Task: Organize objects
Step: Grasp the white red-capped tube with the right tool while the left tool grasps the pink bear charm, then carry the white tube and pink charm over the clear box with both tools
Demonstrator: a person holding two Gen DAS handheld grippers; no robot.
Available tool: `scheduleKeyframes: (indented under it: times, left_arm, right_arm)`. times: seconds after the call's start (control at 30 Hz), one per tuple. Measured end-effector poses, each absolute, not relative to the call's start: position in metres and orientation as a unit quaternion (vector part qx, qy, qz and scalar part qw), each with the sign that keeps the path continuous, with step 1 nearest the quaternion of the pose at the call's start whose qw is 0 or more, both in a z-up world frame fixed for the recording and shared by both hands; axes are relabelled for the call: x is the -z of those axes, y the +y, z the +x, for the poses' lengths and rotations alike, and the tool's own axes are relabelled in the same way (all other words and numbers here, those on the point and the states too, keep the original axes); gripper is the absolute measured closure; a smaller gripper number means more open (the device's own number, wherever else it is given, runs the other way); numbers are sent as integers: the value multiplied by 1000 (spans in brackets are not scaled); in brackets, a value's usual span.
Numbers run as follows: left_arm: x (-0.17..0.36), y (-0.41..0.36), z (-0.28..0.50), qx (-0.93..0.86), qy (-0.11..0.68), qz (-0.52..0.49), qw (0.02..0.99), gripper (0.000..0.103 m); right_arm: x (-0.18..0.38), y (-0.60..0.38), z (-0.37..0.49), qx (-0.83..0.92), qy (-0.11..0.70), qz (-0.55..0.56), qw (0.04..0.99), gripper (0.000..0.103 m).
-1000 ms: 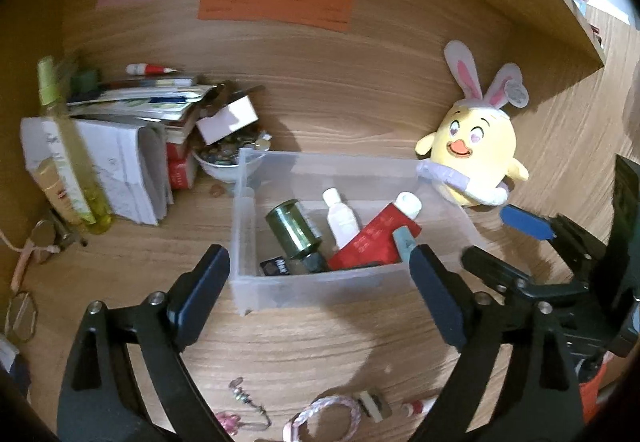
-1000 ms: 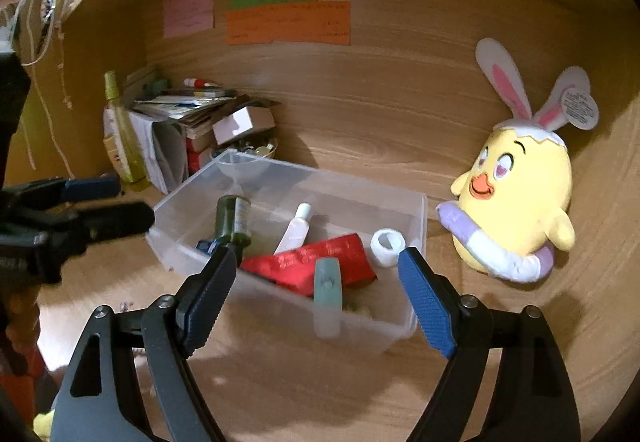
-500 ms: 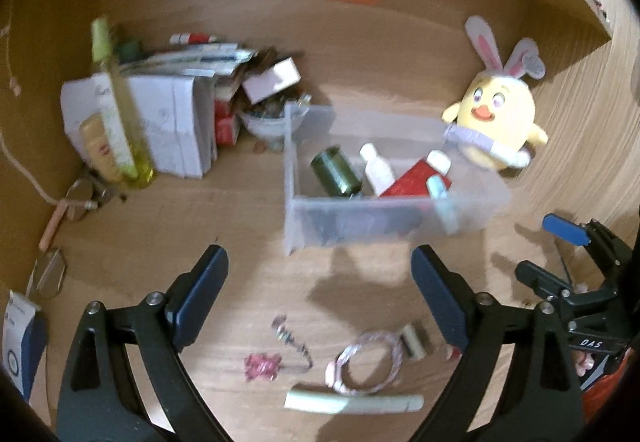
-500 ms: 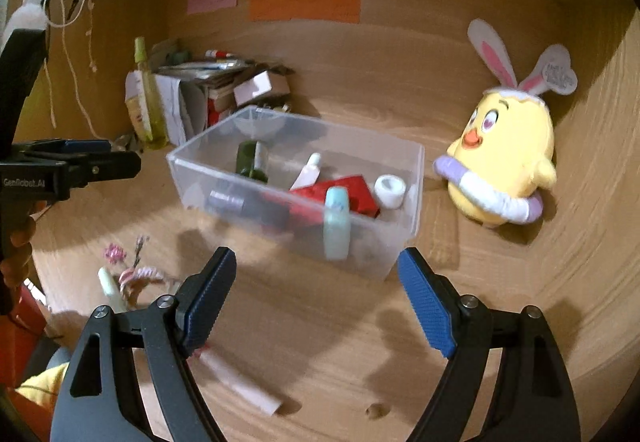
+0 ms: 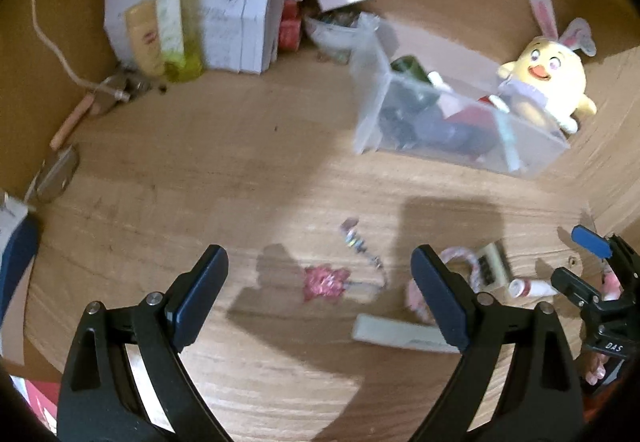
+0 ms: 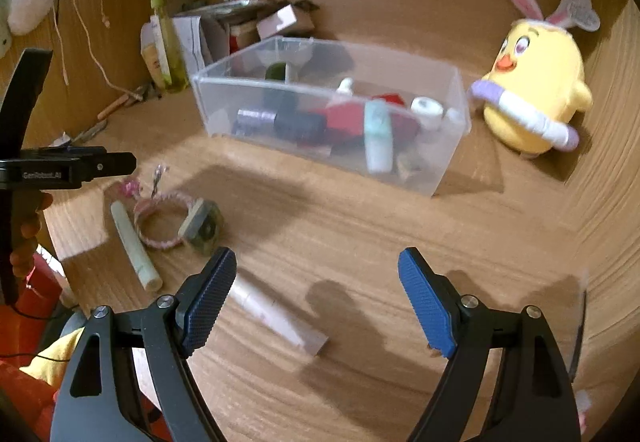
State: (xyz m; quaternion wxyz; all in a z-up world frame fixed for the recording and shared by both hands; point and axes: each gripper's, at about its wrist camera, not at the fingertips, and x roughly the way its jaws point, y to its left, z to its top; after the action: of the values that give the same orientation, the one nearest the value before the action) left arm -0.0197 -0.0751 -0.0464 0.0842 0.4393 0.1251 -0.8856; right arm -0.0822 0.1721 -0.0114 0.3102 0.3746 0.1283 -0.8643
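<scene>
A clear plastic bin [image 6: 448, 166] [image 5: 372, 110] on the wooden desk holds a green bottle [image 6: 276, 73], a red tube [image 6: 344, 114], a teal tube [image 6: 378, 140] and other small containers. Loose on the desk in front lie a pale green tube [image 6: 134, 246] [image 5: 400, 332], a pink braided bracelet [image 6: 160, 218] [image 5: 460, 262], a pink hair clip [image 5: 324, 282], a beaded charm [image 5: 358, 242] and a white tube [image 6: 276, 316]. My left gripper [image 5: 320, 298] is open and empty above the clip. My right gripper [image 6: 316, 298] is open and empty above the white tube.
A yellow bunny-eared chick plush [image 6: 536, 86] [image 5: 548, 74] sits right of the bin. Stacked papers and boxes [image 5: 236, 22], a tall green bottle [image 5: 176, 14] and glasses [image 5: 56, 174] crowd the back left. The desk's side wall rises at right.
Both grippers have pulled back from the bin toward the desk's front, so the bin looks smaller and the loose items in front have come into view. Both stay open.
</scene>
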Motion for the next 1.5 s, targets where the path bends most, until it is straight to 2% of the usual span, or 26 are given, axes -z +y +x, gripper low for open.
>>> scheduleKeyframes:
  times: [0.1, 0.17, 0.23, 0.4, 0.6, 0.7, 0.93, 1.03, 1.5]
  left_arm:
    - [52, -76, -15, 885, 132, 439, 86, 10]
    - [53, -76, -12, 884, 136, 439, 84, 18]
    - [56, -75, -12, 881, 139, 444, 82, 32]
    - [57, -72, -11, 881, 133, 447, 77, 51]
    - [57, -70, -9, 885, 129, 440, 79, 71]
    - [57, -71, -9, 886, 132, 438, 75, 82]
    - [58, -71, -11, 887, 135, 434, 77, 83]
    - [56, -73, -13, 889, 143, 429, 76, 86]
    - [23, -69, -29, 908, 147, 388, 67, 86]
  right_arm:
    - [18, 169, -78, 859, 131, 382, 314, 22]
    - [21, 167, -76, 857, 136, 383, 316, 22]
    - [22, 166, -74, 857, 139, 383, 316, 22]
    - [25, 161, -72, 856, 149, 382, 315, 25]
    - [30, 157, -72, 850, 159, 389, 316, 47]
    - [34, 155, -72, 846, 167, 396, 316, 61]
    - [36, 157, -77, 845, 153, 403, 316, 89]
    - [37, 160, -82, 847, 140, 405, 314, 89]
    - [15, 160, -90, 855, 110, 387, 327, 89]
